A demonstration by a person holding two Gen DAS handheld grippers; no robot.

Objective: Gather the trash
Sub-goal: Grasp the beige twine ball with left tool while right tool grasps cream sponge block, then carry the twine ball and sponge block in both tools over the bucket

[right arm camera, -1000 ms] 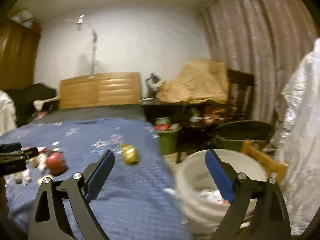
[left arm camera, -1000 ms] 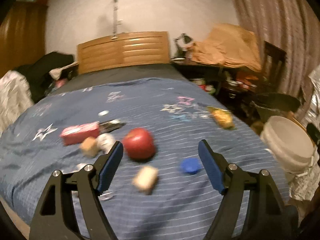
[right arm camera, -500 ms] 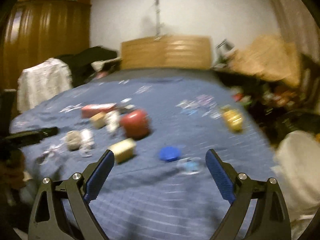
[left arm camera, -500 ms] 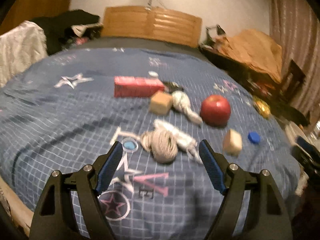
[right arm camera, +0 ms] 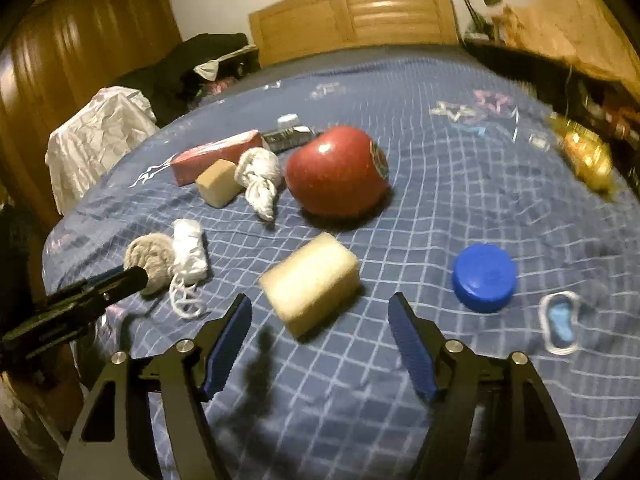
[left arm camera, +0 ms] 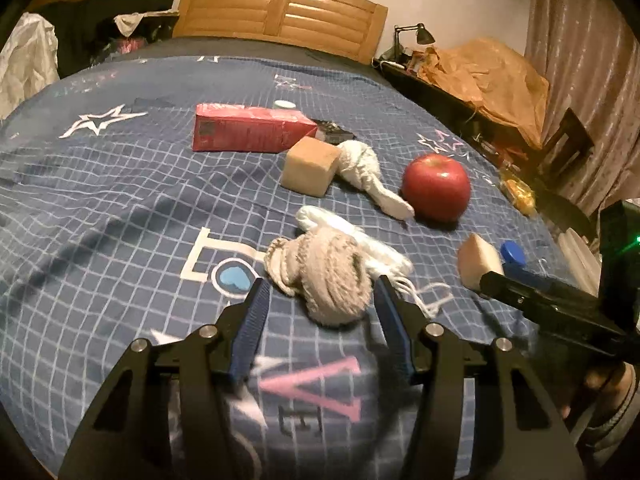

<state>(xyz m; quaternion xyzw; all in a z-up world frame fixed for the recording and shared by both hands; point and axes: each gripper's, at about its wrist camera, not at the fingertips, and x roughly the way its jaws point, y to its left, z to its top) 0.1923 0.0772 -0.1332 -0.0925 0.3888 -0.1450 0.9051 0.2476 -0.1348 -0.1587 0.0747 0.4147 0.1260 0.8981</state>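
My left gripper (left arm camera: 320, 292) is open, its fingertips on either side of a grey balled-up sock (left arm camera: 324, 276) lying on the blue bed cover (left arm camera: 120, 208); white string (left arm camera: 360, 240) lies behind it. My right gripper (right arm camera: 320, 308) is open just in front of a tan sponge block (right arm camera: 312, 280), which sits between the fingertips' line. A blue bottle cap (right arm camera: 484, 276), a red apple (right arm camera: 336, 172), a white knotted cloth (right arm camera: 260, 180), a second tan block (right arm camera: 218, 186) and a red carton (right arm camera: 216, 156) lie around. The grey sock also shows in the right view (right arm camera: 150, 260).
A yellow wrapper (right arm camera: 584, 156) lies near the bed's right edge, a clear plastic ring (right arm camera: 560, 322) right of the cap. The wooden headboard (left arm camera: 280, 12) is at the back. Clothes (right arm camera: 96, 136) are piled at the left. A cluttered desk (left arm camera: 480, 76) stands right.
Both grippers have swung from the bucket side to the bed and come down close. The left one now straddles the grey sock; the right one has closed in on the tan sponge.
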